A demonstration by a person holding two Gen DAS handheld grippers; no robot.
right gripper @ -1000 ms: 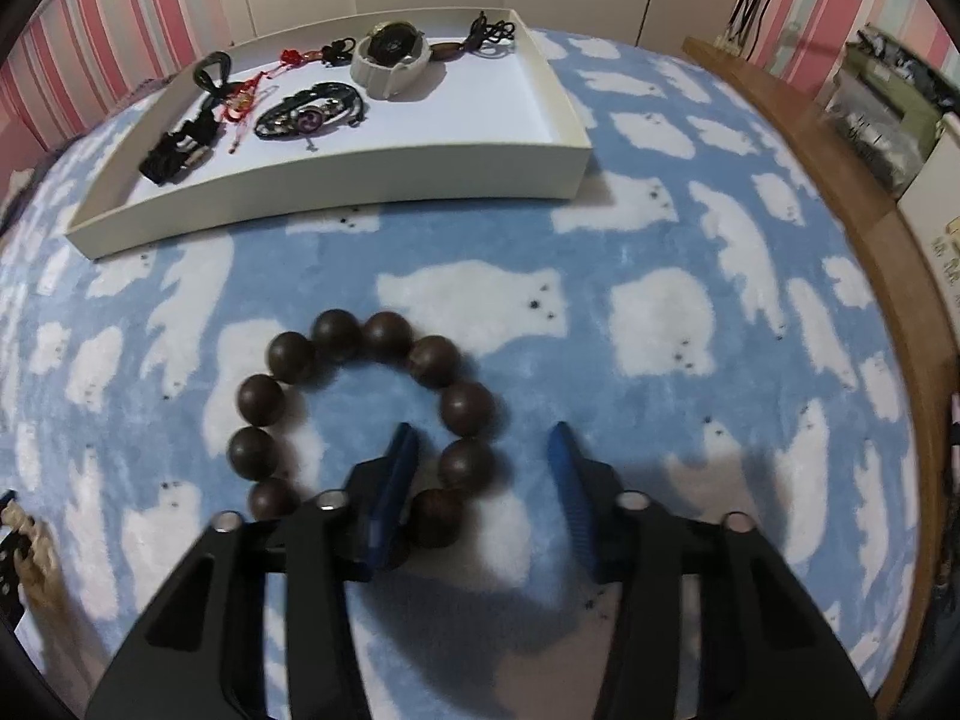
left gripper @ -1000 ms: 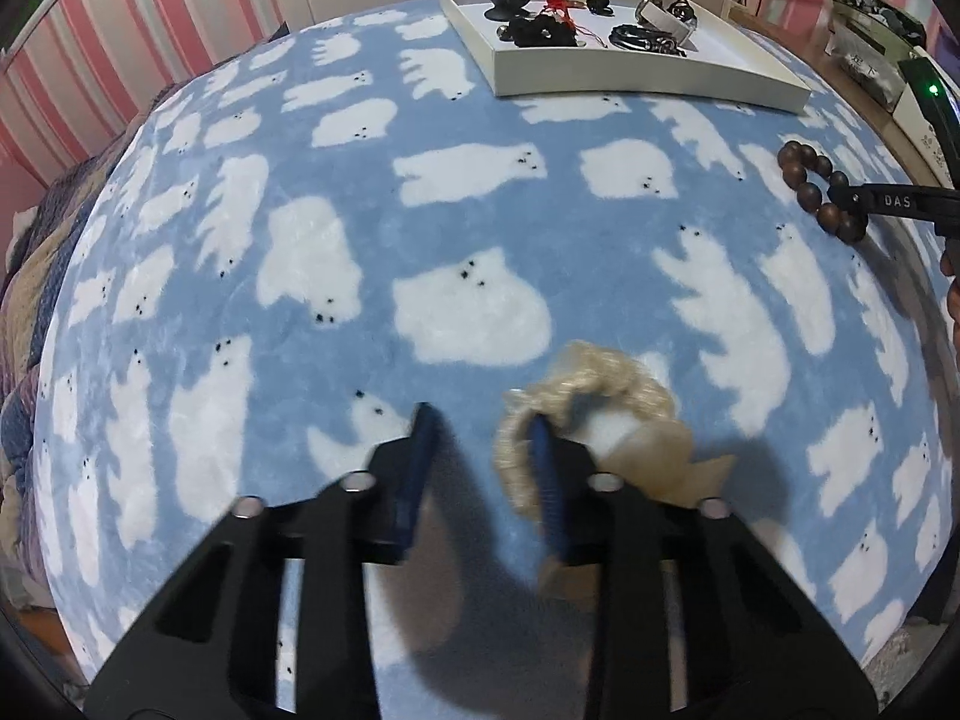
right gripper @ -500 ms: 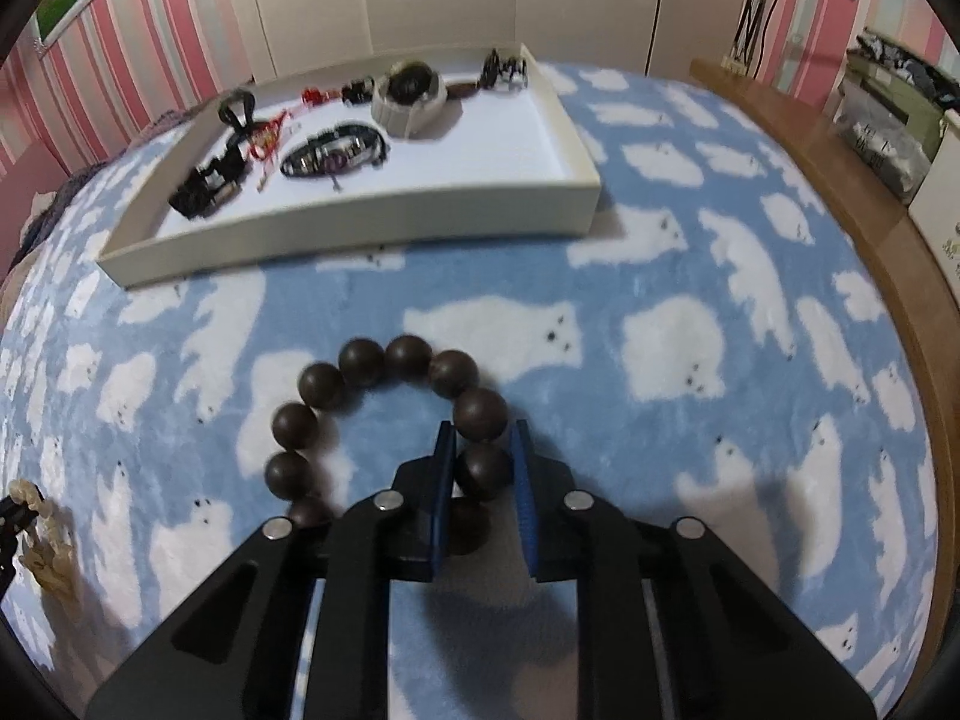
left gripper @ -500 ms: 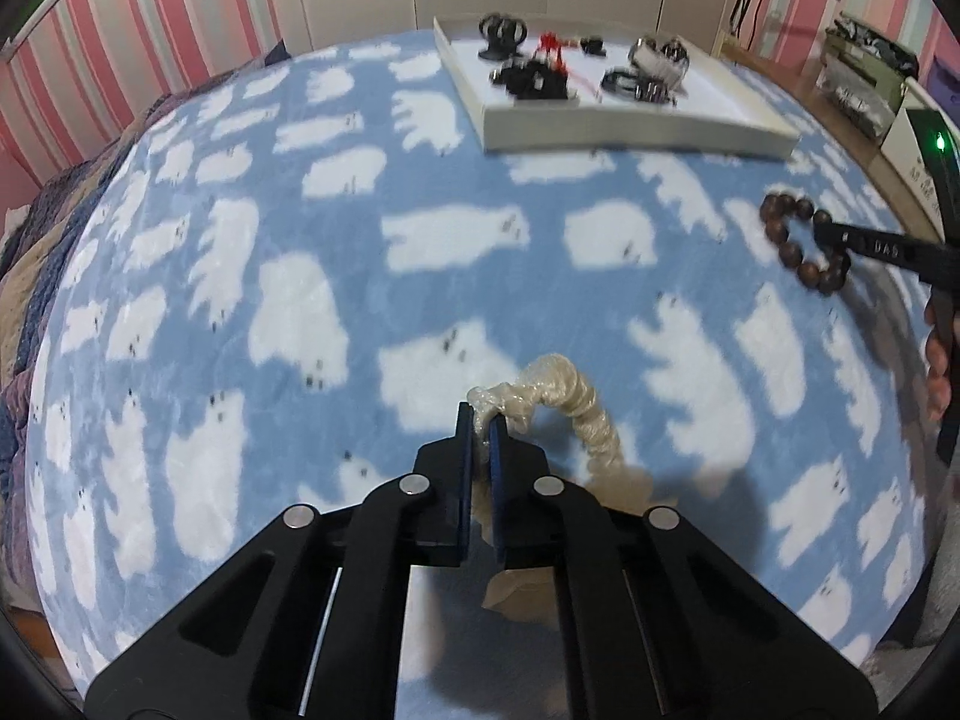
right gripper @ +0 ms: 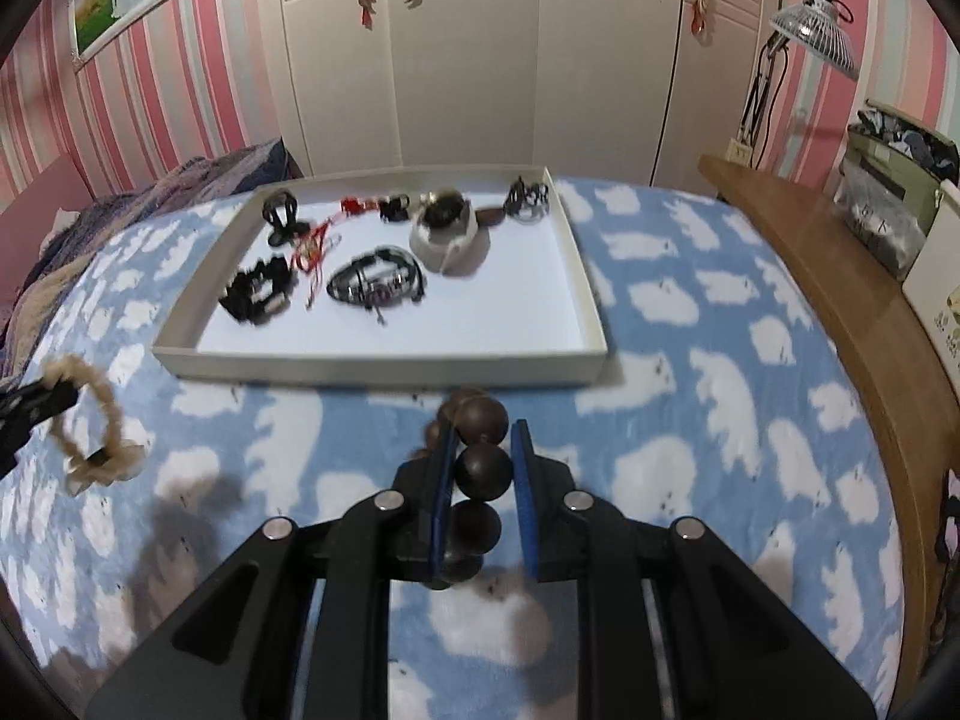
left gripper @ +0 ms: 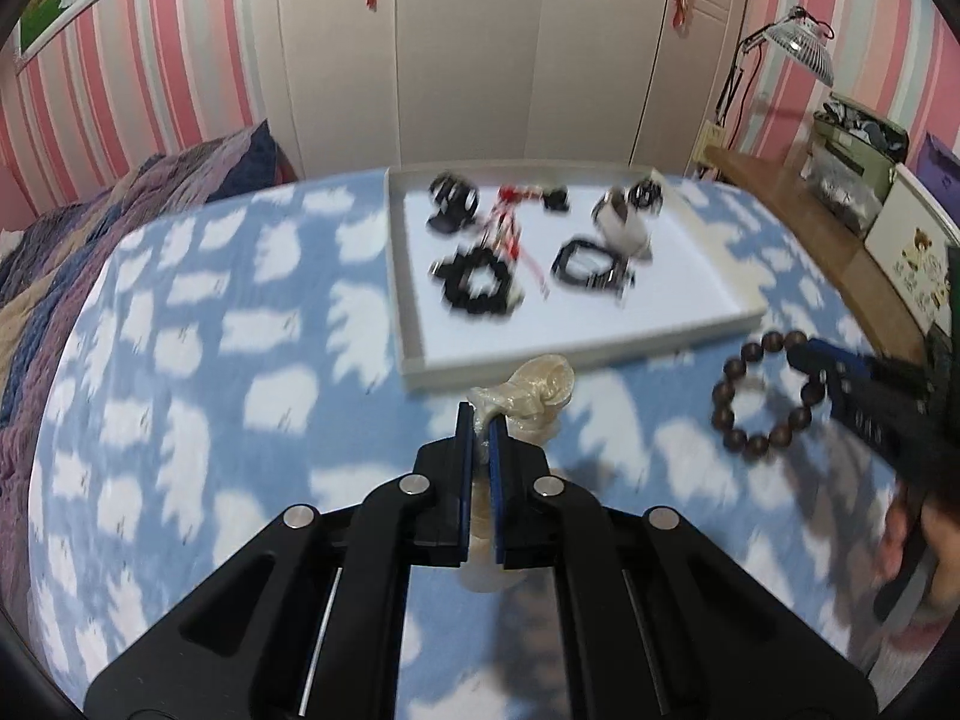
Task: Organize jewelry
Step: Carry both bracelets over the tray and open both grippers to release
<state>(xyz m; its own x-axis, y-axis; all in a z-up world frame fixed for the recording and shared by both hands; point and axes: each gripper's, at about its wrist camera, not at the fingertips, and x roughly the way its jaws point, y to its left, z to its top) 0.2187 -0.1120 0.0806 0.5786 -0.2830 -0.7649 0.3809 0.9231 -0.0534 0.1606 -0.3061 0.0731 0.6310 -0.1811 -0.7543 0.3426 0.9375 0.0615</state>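
Both bracelets hang clear of the bed's polar-bear blanket (right gripper: pixel 690 372), each in its own grip. The left hand-held gripper (left gripper: pixel 478 426) is clenched on the rim of a pale, frilly bracelet (left gripper: pixel 537 387), pinched thin between the blue pads so that the loop dangles free ahead of it, just short of the near edge of the white tray (left gripper: pixel 708 327). The right hand-held gripper (right gripper: pixel 483 450) is clamped on one bead of the dark wooden bead bracelet (right gripper: pixel 483 462), its jaws only as wide as that bead; its jaws have just been closing onto it, and the rest of the string trails below and in front. Holding each piece by a single point looks sensible to me: the loops stay open and can be lowered flat into the tray. The tray lies toward the far end of the bed and already holds a black scrunchie (right gripper: pixel 255 294), a red cord, a dark chain bracelet (right gripper: pixel 378 282), a watch on a grey cushion (right gripper: pixel 447 231) and a few small dark pieces along its far wall. The near half of its floor is bare, so I would expect that to be the landing spot. The tray's raised near wall is what must be cleared, and the two loops could tangle if brought in together. A wooden headboard (right gripper: pixel 852 312) and a lamp (right gripper: pixel 813 30) stand off to the right.
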